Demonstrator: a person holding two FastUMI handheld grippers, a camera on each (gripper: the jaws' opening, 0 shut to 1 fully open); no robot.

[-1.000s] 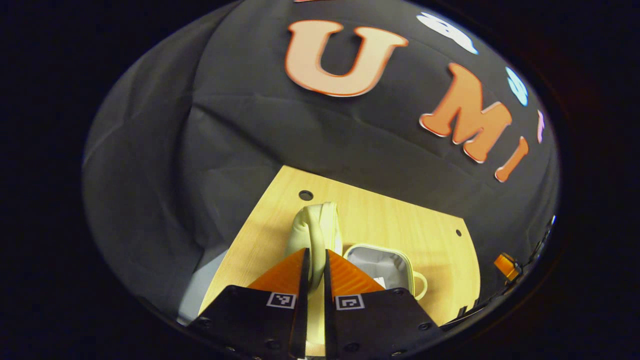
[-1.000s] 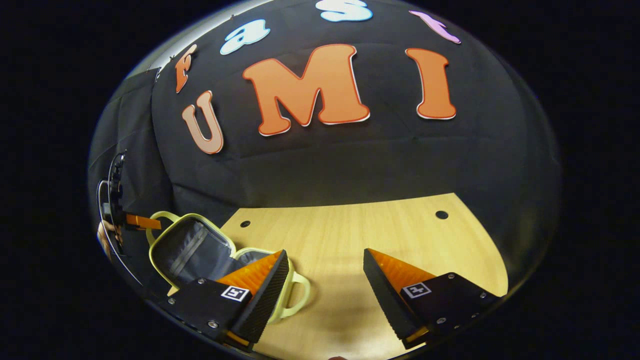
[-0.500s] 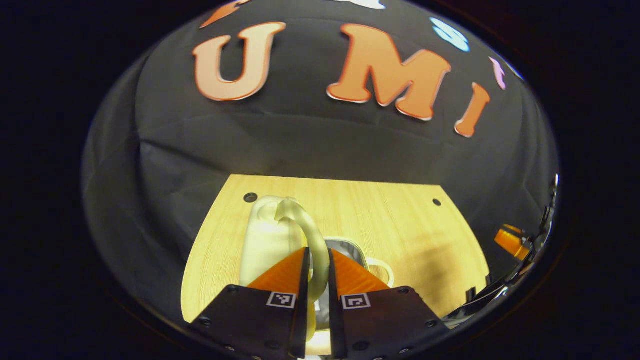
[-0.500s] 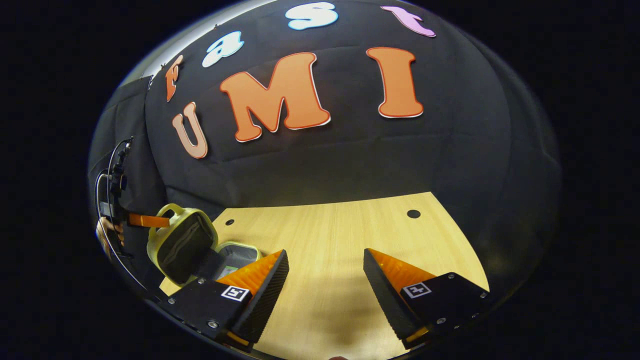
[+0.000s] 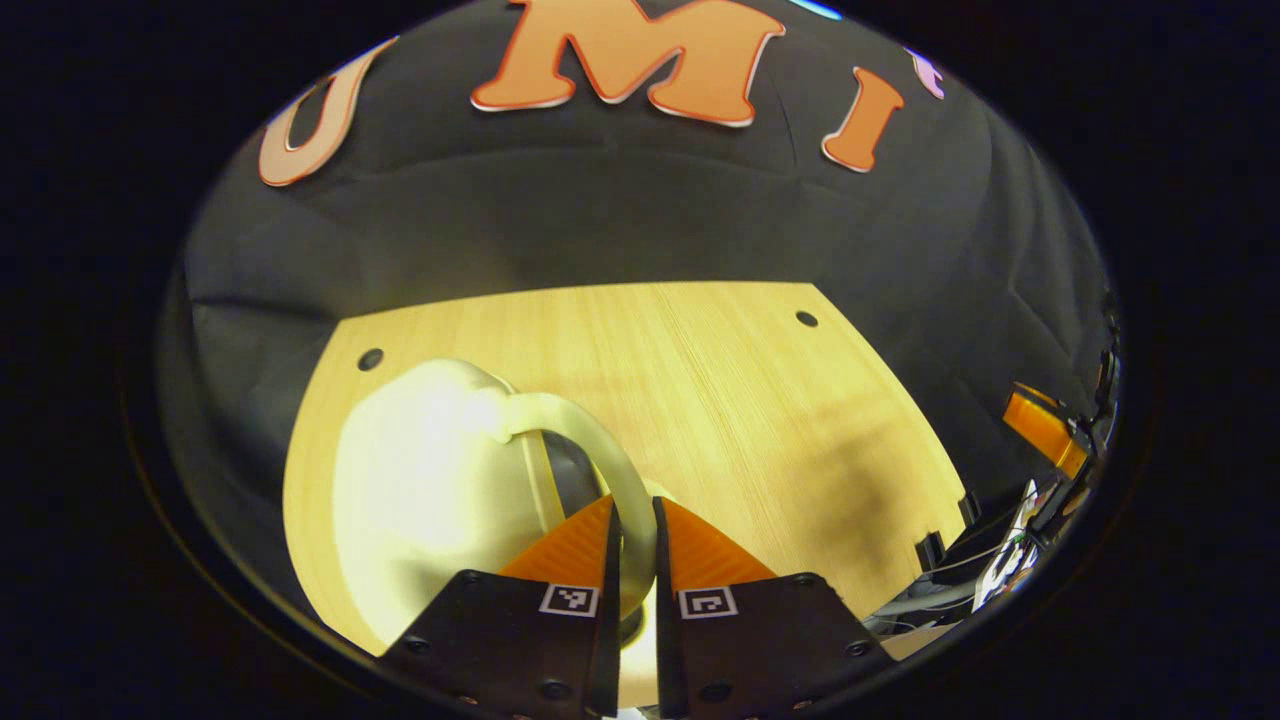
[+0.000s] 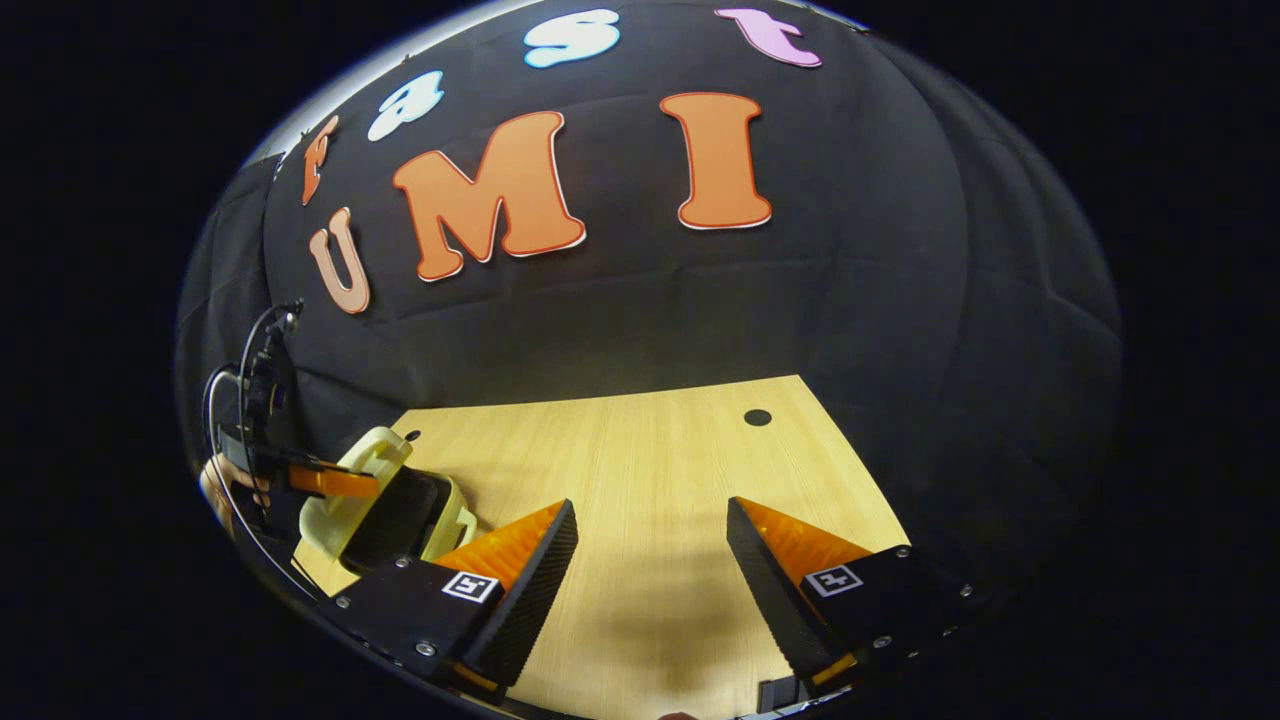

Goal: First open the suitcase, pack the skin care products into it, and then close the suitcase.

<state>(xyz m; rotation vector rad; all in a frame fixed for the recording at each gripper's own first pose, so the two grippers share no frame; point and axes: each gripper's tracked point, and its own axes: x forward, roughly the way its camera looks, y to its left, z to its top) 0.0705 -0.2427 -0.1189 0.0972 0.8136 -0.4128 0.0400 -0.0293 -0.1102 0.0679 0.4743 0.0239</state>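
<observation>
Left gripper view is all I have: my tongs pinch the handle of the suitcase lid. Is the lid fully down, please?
Observer: No. In the right gripper view the lid stands tilted above the base, with a dark gap between them.
Operator: And the right tongs?
Observer: The right tongs are open, with nothing between them, above the table.
Operator: What is behind my tongs?
Observer: A hand holds that gripper, at the left of the lid.
</observation>
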